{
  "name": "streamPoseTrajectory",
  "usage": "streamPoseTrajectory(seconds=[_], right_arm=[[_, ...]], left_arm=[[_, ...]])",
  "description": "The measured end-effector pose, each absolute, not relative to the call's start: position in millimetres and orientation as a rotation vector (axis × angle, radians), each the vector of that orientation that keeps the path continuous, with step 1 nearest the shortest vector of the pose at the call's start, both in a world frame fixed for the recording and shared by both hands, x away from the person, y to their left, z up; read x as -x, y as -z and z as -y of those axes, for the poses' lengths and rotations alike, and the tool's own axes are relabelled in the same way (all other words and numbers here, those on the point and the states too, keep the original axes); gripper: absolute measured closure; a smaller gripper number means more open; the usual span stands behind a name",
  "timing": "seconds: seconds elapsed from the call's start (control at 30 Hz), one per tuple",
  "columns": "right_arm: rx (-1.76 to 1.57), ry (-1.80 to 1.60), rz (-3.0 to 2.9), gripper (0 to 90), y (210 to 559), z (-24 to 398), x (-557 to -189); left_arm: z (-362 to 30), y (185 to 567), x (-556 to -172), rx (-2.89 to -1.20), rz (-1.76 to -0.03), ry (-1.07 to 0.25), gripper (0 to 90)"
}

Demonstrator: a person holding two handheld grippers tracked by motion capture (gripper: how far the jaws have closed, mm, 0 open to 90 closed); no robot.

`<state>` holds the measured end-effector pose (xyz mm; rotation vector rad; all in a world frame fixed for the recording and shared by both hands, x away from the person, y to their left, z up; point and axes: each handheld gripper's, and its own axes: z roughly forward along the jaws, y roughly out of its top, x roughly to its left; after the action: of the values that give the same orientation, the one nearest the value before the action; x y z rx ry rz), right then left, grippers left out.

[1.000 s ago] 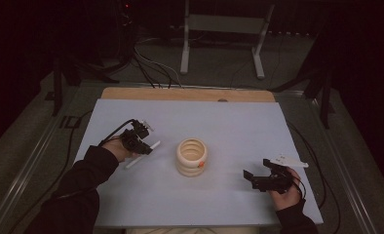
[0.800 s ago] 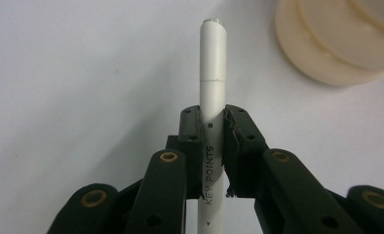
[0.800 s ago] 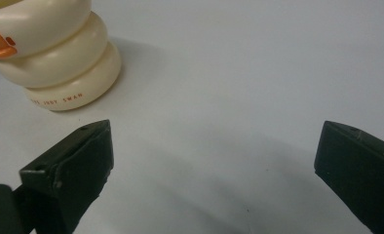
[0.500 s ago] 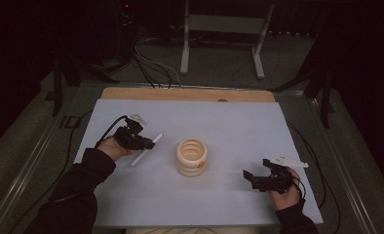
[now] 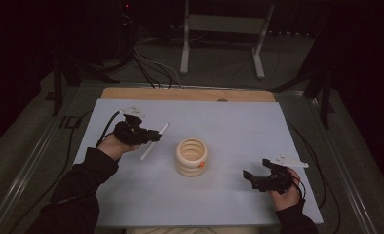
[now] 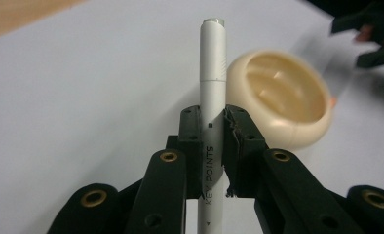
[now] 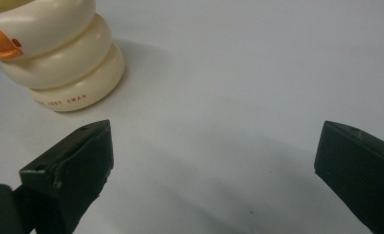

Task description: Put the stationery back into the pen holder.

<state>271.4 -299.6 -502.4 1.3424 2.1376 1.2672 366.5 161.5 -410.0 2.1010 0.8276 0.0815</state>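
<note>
1. A slim white plastic pen (image 6: 212, 97), its barrel printed with grey lettering, is clamped between the two black jaws of the left gripper (image 6: 212, 141), which are closed tight on the barrel about midway along it. The capped end stands out well beyond the jaw tips.

2. From the high view, the same white pen (image 5: 157, 138) slants across the left half of the table, held in the left gripper (image 5: 140, 134) by a hand in a dark sleeve. How far the pen's lower end is from the tabletop cannot be told.

3. Just to the right of the pen, near the middle of the table, stands a cream-coloured holder shaped like stacked rounded rings (image 5: 191, 157), with a small orange beak-like knob low on its side. It is upright and its mouth faces up. In the left gripper view the hollow of the cream holder (image 6: 282, 95) shows pale inner walls with nothing visible inside, though that part is blurred. The pen is outside it.

4. The right gripper (image 5: 258, 178) sits low near the right front of the table, well apart from the holder. Its jaws are spread wide with nothing between them.

5. In the right gripper view the holder (image 7: 58, 53) stands at the upper left, small lettering running round its bottom ring.

6. Everything rests on a pale blue-grey tabletop (image 5: 239, 126), with a strip of bare wood along its far edge.
</note>
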Motion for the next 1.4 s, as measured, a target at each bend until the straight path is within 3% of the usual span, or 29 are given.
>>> streamPoseTrajectory(seconds=[0.53, 0.87, 1.4], right_arm=[[-1.344, -1.271, -2.134, 0.5, 502.0, 300.2, -271.2], [-1.343, -1.273, -2.135, 0.5, 501.9, 300.4, -271.2], [-1.342, -1.272, -2.138, 0.5, 501.4, 300.3, -270.8]], left_arm=[[-149.9, 388.1, -359.0, -1.859, -0.763, -0.178, 79.7], [-142.7, 386.4, -358.9, -1.673, -0.736, -0.078, 79.7], [-115.2, 397.9, -353.5, -1.563, -0.615, -0.042, 79.7]])
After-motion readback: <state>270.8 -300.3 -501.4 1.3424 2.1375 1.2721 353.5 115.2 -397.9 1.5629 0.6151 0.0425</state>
